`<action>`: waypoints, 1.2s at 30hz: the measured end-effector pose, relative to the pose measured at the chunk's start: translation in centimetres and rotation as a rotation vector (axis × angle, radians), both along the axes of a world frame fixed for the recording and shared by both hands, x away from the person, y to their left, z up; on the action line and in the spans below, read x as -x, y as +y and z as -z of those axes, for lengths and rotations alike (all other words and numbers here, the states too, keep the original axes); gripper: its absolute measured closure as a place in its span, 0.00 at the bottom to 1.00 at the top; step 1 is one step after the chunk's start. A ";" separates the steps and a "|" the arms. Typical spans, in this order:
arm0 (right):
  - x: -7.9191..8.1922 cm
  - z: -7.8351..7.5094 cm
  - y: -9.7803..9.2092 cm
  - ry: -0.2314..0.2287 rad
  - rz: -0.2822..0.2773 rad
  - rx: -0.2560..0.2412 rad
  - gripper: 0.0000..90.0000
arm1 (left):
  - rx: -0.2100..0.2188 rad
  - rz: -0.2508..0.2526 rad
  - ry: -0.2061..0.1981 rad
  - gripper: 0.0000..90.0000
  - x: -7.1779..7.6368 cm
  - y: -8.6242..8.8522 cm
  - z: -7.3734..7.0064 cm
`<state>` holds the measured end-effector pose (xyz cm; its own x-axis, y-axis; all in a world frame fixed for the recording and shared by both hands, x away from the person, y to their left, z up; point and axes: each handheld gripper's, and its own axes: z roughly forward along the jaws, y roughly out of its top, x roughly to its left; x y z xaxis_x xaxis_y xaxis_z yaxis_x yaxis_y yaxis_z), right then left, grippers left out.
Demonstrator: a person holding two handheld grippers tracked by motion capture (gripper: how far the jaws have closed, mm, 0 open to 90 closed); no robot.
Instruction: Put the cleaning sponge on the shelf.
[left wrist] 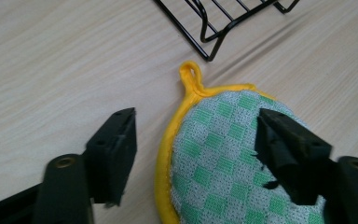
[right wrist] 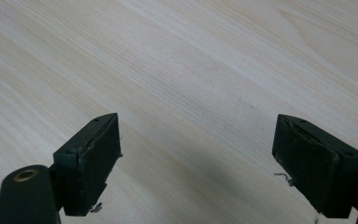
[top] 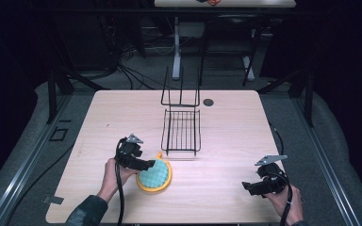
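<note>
Two grippers, both with jaws apart: left gripper (left wrist: 196, 140) straddles the yellow-rimmed pot holder (left wrist: 223, 158) at lower centre, loop toward the wire rack (top: 181, 129); right gripper (right wrist: 198, 158) idles over bare table, well apart.

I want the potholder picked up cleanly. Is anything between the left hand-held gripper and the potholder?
Nothing visible is in the way. The left hand-held gripper is open, its jaws on either side of the potholder's yellow edge near the loop. The wire rack stands apart, farther back on the table.
</note>
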<state>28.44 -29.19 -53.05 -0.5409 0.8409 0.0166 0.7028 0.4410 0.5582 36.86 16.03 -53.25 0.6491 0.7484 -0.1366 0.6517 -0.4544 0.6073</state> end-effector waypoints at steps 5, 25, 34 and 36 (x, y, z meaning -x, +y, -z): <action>0.0 0.0 0.0 0.002 -0.002 -0.003 0.16 | -0.041 0.013 0.019 0.51 -0.4 -0.5 0.7; 0.1 0.0 0.0 0.000 0.004 -0.003 0.17 | -0.069 0.018 -0.010 0.93 0.3 -1.1 1.6; 0.4 -0.3 -0.2 -0.014 0.002 -0.011 0.17 | -0.090 0.034 -0.045 0.96 0.6 -1.3 1.3; 0.4 -0.3 -0.2 -0.013 0.005 -0.015 0.17 | -0.088 0.030 -0.047 0.96 0.6 -1.1 1.0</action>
